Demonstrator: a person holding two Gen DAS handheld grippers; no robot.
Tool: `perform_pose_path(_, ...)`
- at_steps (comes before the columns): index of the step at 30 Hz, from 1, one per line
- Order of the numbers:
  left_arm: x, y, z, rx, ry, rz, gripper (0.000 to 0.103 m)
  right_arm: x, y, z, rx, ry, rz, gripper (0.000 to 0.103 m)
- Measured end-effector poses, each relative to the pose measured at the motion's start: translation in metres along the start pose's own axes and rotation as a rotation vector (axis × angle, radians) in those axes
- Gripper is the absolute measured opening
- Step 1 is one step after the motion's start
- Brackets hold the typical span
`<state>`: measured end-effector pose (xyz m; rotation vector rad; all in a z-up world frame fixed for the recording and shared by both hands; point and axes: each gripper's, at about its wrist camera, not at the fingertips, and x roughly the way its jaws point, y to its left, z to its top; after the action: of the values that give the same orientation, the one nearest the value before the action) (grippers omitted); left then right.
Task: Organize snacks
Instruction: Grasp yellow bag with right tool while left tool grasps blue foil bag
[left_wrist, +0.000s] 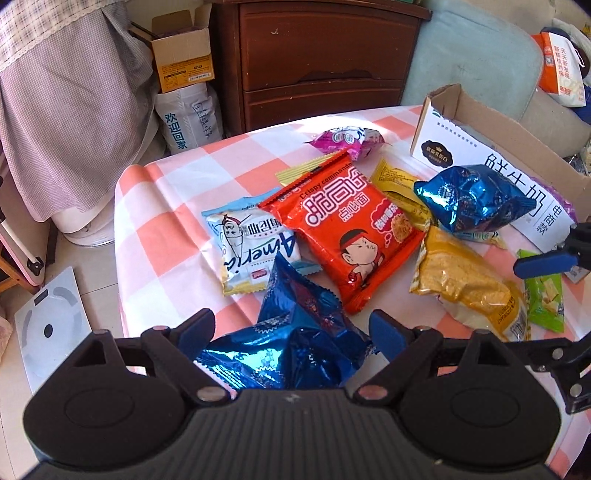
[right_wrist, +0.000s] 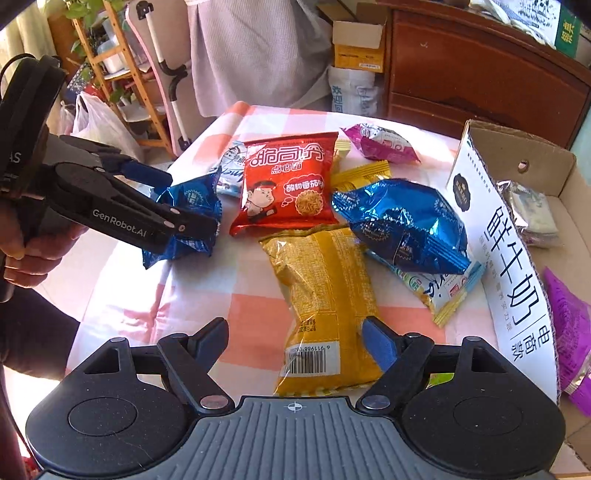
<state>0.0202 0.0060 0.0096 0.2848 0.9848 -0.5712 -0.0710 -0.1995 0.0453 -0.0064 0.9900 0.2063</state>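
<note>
Left gripper (left_wrist: 291, 332): jaws spread wide, straddling blue foil packet (left_wrist: 295, 347) at 6 o'clock in the left wrist view. Packet crumpled, lying on checked tablecloth (left_wrist: 177, 192); cloth visible between left pad and foil, so no pinch.

Right gripper (right_wrist: 295, 336): jaws spread, set either side of the near end of yellow packet (right_wrist: 325, 280), barcode end toward the camera. Right pad just beside or touching the packet's edge, cannot tell which; left pad clearly apart from it.

Red noodle packet (right_wrist: 288, 181): flat on the cloth, at 12 o'clock from the yellow packet, touching its far end.

Second blue foil packet (right_wrist: 402, 225): puffed, at 2 o'clock from the yellow packet, resting partly on a pale striped packet (right_wrist: 443, 291).

Purple packet (right_wrist: 380, 144): at 1 o'clock, beyond the red one.

Cardboard box (right_wrist: 517, 155): at 3 o'clock, open-topped, against the cloth's edge, silver and purple packets inside.
</note>
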Motion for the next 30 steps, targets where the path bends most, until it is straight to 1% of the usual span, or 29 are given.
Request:
perform_pose_path(2,-0.003,-0.002,-0.001,0.022,-0.016,-0.003,0.09,0.002,-0.003,0.004,0.021,-0.01,-0.03,0.081)
perform_pose_path(4,-0.005,-0.004,-0.003,0.049,-0.027,-0.003,0.09,0.008,-0.007,0.007,0.049,-0.001,-0.056,0.081)
perform_pose_path(7,-0.005,-0.011,-0.007,0.119,-0.035,0.011,0.09,0.017,-0.007,0.011,0.054,0.013,-0.096,0.081)
perform_pose_path(9,-0.003,-0.016,-0.01,0.168,-0.035,0.027,0.09,0.021,-0.006,0.012,0.059,0.019,-0.102,0.081)
perform_pose_path(12,0.002,-0.018,-0.013,0.205,-0.03,0.046,0.09,0.027,-0.005,0.014,0.065,0.032,-0.104,0.081)
perform_pose_path(18,0.016,-0.012,-0.016,0.204,-0.002,0.087,0.09,0.041,-0.001,0.016,0.066,0.073,-0.135,0.081)
perform_pose_path(19,0.018,-0.01,-0.017,0.201,0.001,0.091,0.092,0.043,-0.001,0.017,0.068,0.078,-0.136,0.081)
perform_pose_path(23,0.019,-0.006,-0.017,0.183,-0.01,0.083,0.092,0.047,0.0,0.018,0.073,0.089,-0.146,0.081)
perform_pose_path(26,0.018,-0.009,-0.017,0.196,-0.019,0.084,0.091,0.049,0.003,0.018,0.067,0.091,-0.146,0.081)
perform_pose_path(29,0.018,-0.009,-0.017,0.185,-0.015,0.069,0.085,0.049,0.004,0.017,0.063,0.09,-0.141,0.08)
perform_pose_path(30,0.018,-0.009,-0.016,0.178,-0.012,0.061,0.081,0.049,0.004,0.017,0.064,0.089,-0.139,0.078)
